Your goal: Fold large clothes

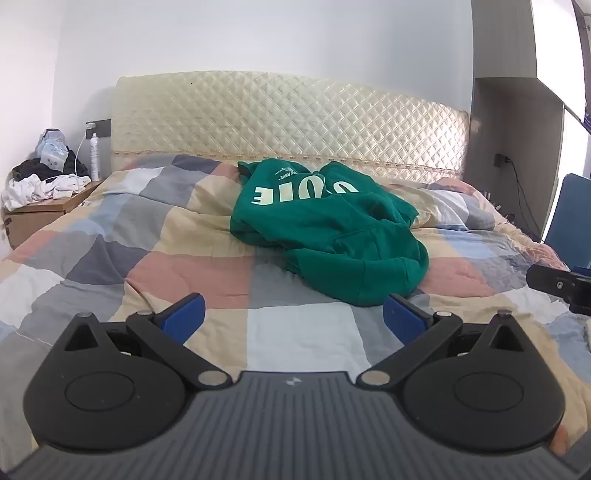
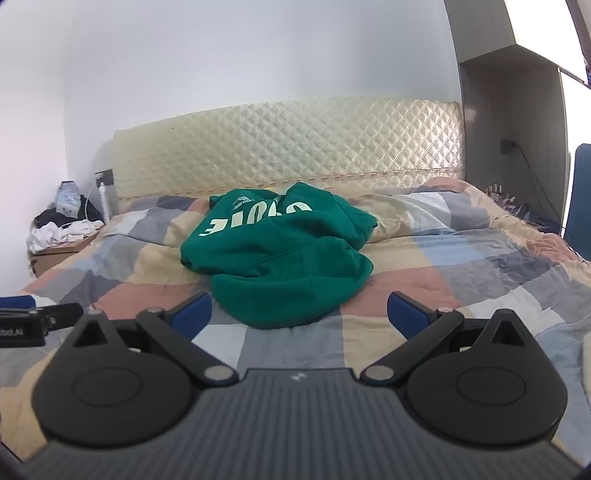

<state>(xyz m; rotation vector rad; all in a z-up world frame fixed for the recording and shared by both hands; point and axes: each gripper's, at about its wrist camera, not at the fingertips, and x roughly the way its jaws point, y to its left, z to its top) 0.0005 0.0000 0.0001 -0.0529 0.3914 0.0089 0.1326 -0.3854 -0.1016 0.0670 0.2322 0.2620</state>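
Nothing was folded yet: the green hoodie (image 1: 328, 229) lay crumpled mid-bed on the checked quilt (image 1: 147, 258), far of my left gripper (image 1: 293, 317) and right gripper (image 2: 299, 314), both spread wide and empty.

Home bedroom. I'm facing a bed (image 1: 110, 236) under a patchwork checked quilt (image 1: 207, 273), with a cream quilted headboard (image 1: 288, 118) at 12 o'clock against a plain white wall (image 1: 258, 33). At 10 o'clock a wooden nightstand (image 1: 44, 212) is piled with crumpled laundry (image 1: 40, 184); a spray can (image 1: 95, 152) and a wall socket (image 1: 98, 128) with a charger cable plugged in are beside it. At 2 o'clock stands a grey built-in cabinet (image 1: 517, 122), with a second plugged-in socket (image 1: 501, 160).
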